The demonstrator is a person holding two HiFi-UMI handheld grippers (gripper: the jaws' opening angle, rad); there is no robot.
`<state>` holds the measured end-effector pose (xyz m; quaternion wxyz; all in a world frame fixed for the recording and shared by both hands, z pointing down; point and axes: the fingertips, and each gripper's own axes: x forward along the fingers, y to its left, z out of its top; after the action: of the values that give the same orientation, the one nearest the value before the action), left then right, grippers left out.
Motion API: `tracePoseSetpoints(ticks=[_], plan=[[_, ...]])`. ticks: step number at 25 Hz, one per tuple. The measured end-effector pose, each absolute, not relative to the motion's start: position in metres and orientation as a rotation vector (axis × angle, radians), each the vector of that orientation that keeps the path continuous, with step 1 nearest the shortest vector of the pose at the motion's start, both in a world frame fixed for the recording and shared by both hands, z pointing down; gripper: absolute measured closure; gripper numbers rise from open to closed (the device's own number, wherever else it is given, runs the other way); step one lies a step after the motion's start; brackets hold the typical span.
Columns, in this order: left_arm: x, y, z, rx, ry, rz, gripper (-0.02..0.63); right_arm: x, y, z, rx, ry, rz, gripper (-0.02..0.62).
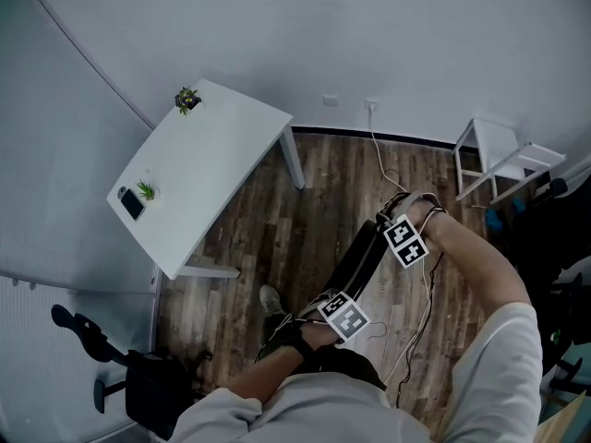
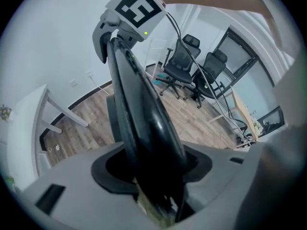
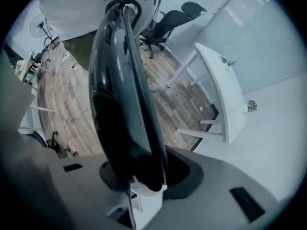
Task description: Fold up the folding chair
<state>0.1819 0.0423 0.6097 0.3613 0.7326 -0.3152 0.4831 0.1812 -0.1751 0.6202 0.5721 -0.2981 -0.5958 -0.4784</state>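
Observation:
The black folding chair (image 1: 362, 258) stands folded flat and edge-on on the wood floor between my two grippers. My left gripper (image 1: 343, 316) is on its near end and my right gripper (image 1: 406, 240) on its far end. In the left gripper view the chair's black rim (image 2: 144, 123) runs up out of the left gripper (image 2: 153, 195), whose jaws are closed on it, toward the right gripper's marker cube (image 2: 136, 8). In the right gripper view the chair's glossy edge (image 3: 120, 104) fills the right gripper (image 3: 136, 186), which is shut on it.
A white table (image 1: 208, 169) with two small plants stands at the upper left. A white stand (image 1: 503, 155) sits by the far wall at right. A black office chair (image 1: 138, 377) is at the lower left. Cables (image 1: 383, 169) trail over the floor. More office chairs (image 2: 180, 63) show behind.

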Motion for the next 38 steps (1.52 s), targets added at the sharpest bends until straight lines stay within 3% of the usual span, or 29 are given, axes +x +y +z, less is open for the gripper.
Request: tracePoseSetpoints(ticks=[4, 12, 25, 38], plan=[[0.153, 0.036, 0.603, 1.903, -0.858, 1.160, 0.398, 0.161, -0.176, 0.620, -0.739, -1.334, -1.118, 0.483], [0.057, 0.009, 0.609, 1.892, -1.019, 1.179, 0.548, 0.135, -0.182, 0.616, -0.765, -1.348, -0.976, 0.503], [0.015, 0.008, 0.612, 1.920, -1.035, 1.100, 0.548, 0.090, -0.179, 0.611, -0.816, -1.347, -0.879, 0.505], [-0.052, -0.012, 0.588, 1.874, -1.189, 1.085, 0.543, 0.004, -0.206, 0.582, -0.819, -1.349, -1.002, 0.503]])
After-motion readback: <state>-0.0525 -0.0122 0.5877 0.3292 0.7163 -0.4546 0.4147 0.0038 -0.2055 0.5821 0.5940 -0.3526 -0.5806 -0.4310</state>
